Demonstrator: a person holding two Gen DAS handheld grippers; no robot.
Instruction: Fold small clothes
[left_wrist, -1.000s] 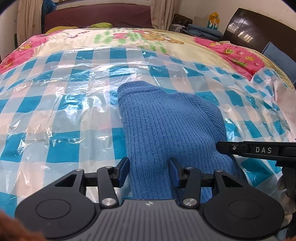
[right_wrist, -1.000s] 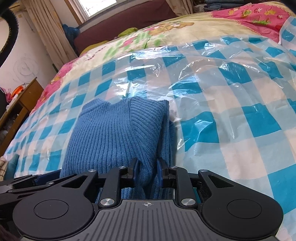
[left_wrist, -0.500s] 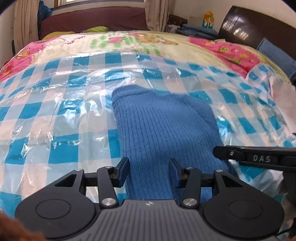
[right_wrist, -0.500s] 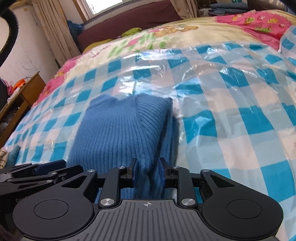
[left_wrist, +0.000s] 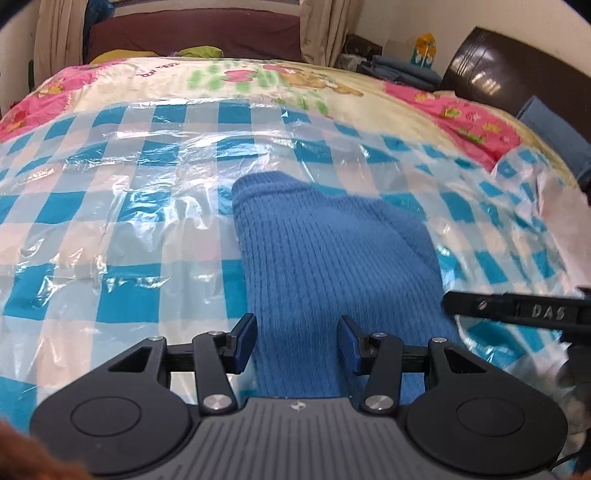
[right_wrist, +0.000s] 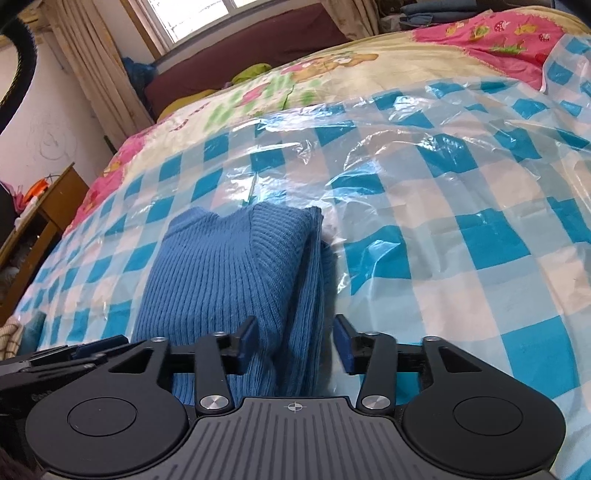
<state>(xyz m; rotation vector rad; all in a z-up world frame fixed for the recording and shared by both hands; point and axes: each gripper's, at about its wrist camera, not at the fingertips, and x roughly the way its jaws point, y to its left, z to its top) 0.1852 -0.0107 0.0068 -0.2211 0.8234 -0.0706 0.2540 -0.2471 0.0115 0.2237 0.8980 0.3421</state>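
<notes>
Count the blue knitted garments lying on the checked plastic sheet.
1: the blue sweater, folded, on the checked plastic sheet with both open grippers at its near end. Folds could hide something underneath.

The near end of the sweater (left_wrist: 332, 266) is hidden behind the left gripper (left_wrist: 297, 338)'s body; in the right wrist view its near hem is likewise covered by the right gripper (right_wrist: 293, 341); the layers under its right edge cannot be counted; the other gripper's arm is cut off at the right edge; the bedspread (left_wrist: 258, 77)'s print is blurred.
</notes>
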